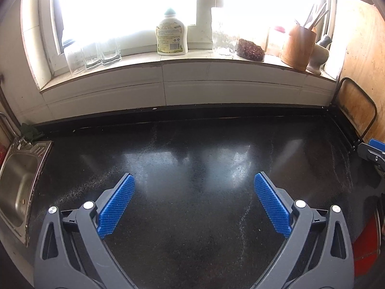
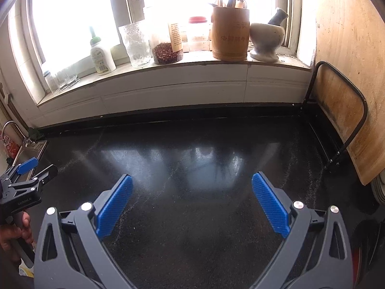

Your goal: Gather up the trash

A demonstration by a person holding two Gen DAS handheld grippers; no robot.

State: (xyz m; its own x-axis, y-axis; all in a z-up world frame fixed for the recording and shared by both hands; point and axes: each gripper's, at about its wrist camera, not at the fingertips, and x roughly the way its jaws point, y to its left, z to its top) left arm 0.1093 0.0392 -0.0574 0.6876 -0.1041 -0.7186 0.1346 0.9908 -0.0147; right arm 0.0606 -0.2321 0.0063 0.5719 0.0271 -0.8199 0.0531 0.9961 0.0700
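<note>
My left gripper (image 1: 193,204) hangs above the dark polished surface (image 1: 192,159) with its blue-padded fingers (image 1: 116,207) spread wide and nothing between them. My right gripper (image 2: 192,204) is posed the same way, fingers (image 2: 270,207) wide and holding nothing. In the right wrist view the left gripper also shows at the left edge, gripped by a hand (image 2: 14,231), just left of my right fingers.

Between and ahead of both pairs of fingers I see bare, glossy surface with faint pale streaks; no trash is visible on it in either view. A red object (image 1: 368,238) sits at the lower right edge, right of my left fingers; I cannot tell what it is.

Left of the left fingers, the steel sink (image 1: 16,185) cuts into the surface, its rim forming that boundary. Right of the right fingers, a wooden board (image 2: 341,120) in a dark wire rack leans against the side wall and closes that side.

Beyond the fingertips the surface ends at a low black ledge below white tiles (image 1: 216,86). Above it the windowsill (image 2: 168,68) carries, left to right, drinking glasses (image 1: 101,53), a detergent bottle (image 1: 172,36), a clear tumbler (image 2: 137,45), a jar of dried spice (image 2: 167,45), a red-lidded jar (image 2: 197,33), a bamboo utensil holder (image 2: 229,33) and a mortar with pestle (image 2: 267,38), backlit by the window.
</note>
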